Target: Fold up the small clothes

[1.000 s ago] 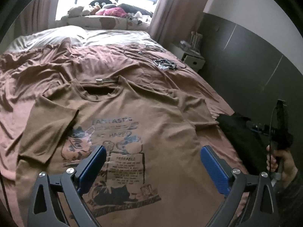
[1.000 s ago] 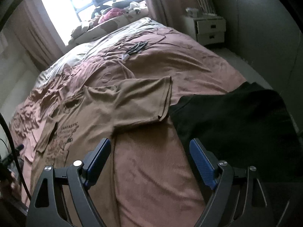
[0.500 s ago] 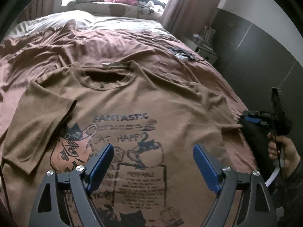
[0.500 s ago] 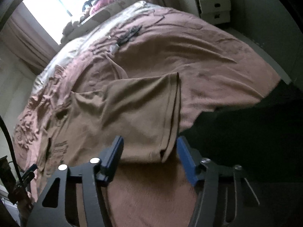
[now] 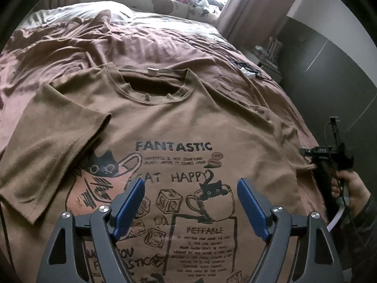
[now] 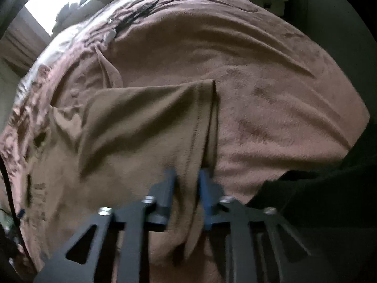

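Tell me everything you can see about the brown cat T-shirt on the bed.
The brown T-shirt is soft knit with short sleeves, a ribbed round collar and a small neck label. It lies front up, spread on the pinkish-brown bedspread. The dark print reads FANTASTIC and CAT HAPPY, with cats, cups and blocks. One sleeve lies flat; the right hand-held gripper pinches the other sleeve's edge. The left hand-held gripper hovers open above the print.

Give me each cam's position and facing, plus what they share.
Left wrist: above the brown T-shirt, facing up the bed toward the window; own open left claw shows, plus the right hand.
Right wrist: low at the bed's right side, facing across it; right claw pinches the shirt's sleeve.
Shared: the T-shirt and bed.
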`<state>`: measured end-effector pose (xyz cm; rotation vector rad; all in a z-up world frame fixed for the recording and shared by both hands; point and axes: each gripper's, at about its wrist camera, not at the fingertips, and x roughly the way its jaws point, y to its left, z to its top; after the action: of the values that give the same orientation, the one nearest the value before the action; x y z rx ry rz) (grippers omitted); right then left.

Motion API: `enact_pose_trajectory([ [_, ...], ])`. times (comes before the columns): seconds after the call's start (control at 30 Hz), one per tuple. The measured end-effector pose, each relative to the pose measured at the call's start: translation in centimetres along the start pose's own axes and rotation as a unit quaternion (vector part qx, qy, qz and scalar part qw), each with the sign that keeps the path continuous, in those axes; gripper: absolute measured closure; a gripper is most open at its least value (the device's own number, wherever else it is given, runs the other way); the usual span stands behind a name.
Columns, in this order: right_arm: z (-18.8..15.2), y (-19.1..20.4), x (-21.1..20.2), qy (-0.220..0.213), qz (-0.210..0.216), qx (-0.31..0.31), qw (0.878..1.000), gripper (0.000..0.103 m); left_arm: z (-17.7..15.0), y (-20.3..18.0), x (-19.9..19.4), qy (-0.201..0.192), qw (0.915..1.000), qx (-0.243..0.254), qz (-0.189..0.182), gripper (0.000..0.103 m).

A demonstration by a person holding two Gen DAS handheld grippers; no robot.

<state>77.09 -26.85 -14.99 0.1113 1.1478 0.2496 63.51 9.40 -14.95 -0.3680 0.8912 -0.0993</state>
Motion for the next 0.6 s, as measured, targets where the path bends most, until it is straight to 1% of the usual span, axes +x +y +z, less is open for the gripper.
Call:
enact_pose_trajectory([
  [0.07,0.2,0.0,-0.5,-0.005,-0.001,-0.003,1.0,0.103,0.0,0.0,0.0,0.002,1.0,0.0,0.0,0.023],
  [0.17,0.2,-0.2,-1.2,-0.012,-0.022,0.006,1.0,0.103,0.0,-0.1,-0.2,-0.001,1.0,0.001,-0.002,0.023],
  [0.27,-0.1,0.1,-1.1,0.004,-0.027,0.01,1.0,0.103,-0.1,-0.2,-0.4,0.0,1.0,0.004,-0.002,0.023],
  [0.33,-0.2,0.3,-1.0,0.009,-0.025,0.013,1.0,0.094,-0.2,-0.3,-0.5,0.002,1.0,0.007,-0.001,0.023],
  [0.37,-0.1,0.4,-1.0,0.009,-0.022,0.015,1.0,0.075,-0.1,-0.3,-0.6,0.003,1.0,0.008,0.001,0.023],
  [0.4,0.0,0.4,-1.0,0.008,-0.021,0.018,1.0,0.052,-0.1,-0.2,-0.7,0.003,1.0,0.009,0.001,0.023],
  [0.43,0.0,0.3,-1.2,0.002,-0.016,0.023,1.0,0.044,-0.2,-0.1,-0.8,0.003,1.0,0.008,0.001,0.023],
  [0.47,0.1,0.1,-1.2,0.0,-0.015,0.025,1.0,0.04,-0.2,0.0,-0.9,0.003,1.0,0.007,0.001,0.023],
  [0.6,0.1,-0.2,-0.8,0.005,0.006,0.029,1.0,0.04,-0.1,0.2,-1.0,0.004,1.0,0.007,0.004,0.023],
])
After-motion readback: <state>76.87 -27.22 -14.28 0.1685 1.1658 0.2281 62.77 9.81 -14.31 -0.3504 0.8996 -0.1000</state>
